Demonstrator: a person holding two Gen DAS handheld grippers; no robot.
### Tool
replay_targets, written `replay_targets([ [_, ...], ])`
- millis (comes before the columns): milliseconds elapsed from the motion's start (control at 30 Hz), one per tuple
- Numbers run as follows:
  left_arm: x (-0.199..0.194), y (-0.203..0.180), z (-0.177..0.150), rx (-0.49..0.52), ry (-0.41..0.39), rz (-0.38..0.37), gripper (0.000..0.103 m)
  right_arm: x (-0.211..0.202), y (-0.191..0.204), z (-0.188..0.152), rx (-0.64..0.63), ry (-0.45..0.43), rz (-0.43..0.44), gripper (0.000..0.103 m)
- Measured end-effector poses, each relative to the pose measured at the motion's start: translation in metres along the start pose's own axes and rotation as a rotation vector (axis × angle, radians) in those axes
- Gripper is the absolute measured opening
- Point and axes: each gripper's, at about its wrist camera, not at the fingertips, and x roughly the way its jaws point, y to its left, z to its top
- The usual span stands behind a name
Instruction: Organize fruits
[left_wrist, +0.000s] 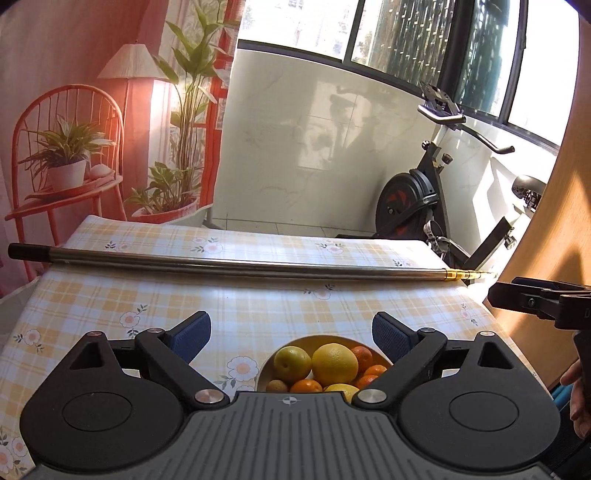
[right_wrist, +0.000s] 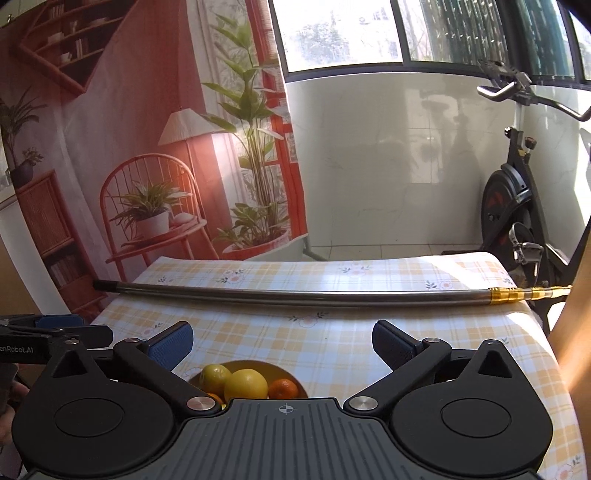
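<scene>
A yellow bowl (left_wrist: 264, 371) of fruit stands on the checked tablecloth near the front edge. It holds a large yellow citrus (left_wrist: 334, 363), a yellow-green apple-like fruit (left_wrist: 291, 363), several small oranges (left_wrist: 306, 386) and a small brown fruit (left_wrist: 277, 386). My left gripper (left_wrist: 291, 334) hovers open just behind and above the bowl, nothing between its blue pads. In the right wrist view the same bowl (right_wrist: 280, 370) shows the citrus (right_wrist: 245, 385) and an orange (right_wrist: 283, 388). My right gripper (right_wrist: 282, 341) is open above it, empty.
A long metal pole (left_wrist: 236, 266) with a gold tip lies across the table (left_wrist: 258, 314) beyond the bowl. An exercise bike (left_wrist: 417, 199) stands past the far right corner. A printed backdrop hangs at the left. A wooden panel (left_wrist: 543, 236) borders the right.
</scene>
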Motion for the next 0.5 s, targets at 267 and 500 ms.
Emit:
replay_targets([
  [267,-0.053,-0.031,0.035,0.075,-0.18,-0.005,0.103,-0.047,0.011,0.035,-0.001,-0.116,-0.02,0.103],
  [500,-0.09,-0.06,0.054,0.112,-0.282,0.05,0.103,-0.081,0.016,0.055,0.003,-0.211,-0.01,0.103],
])
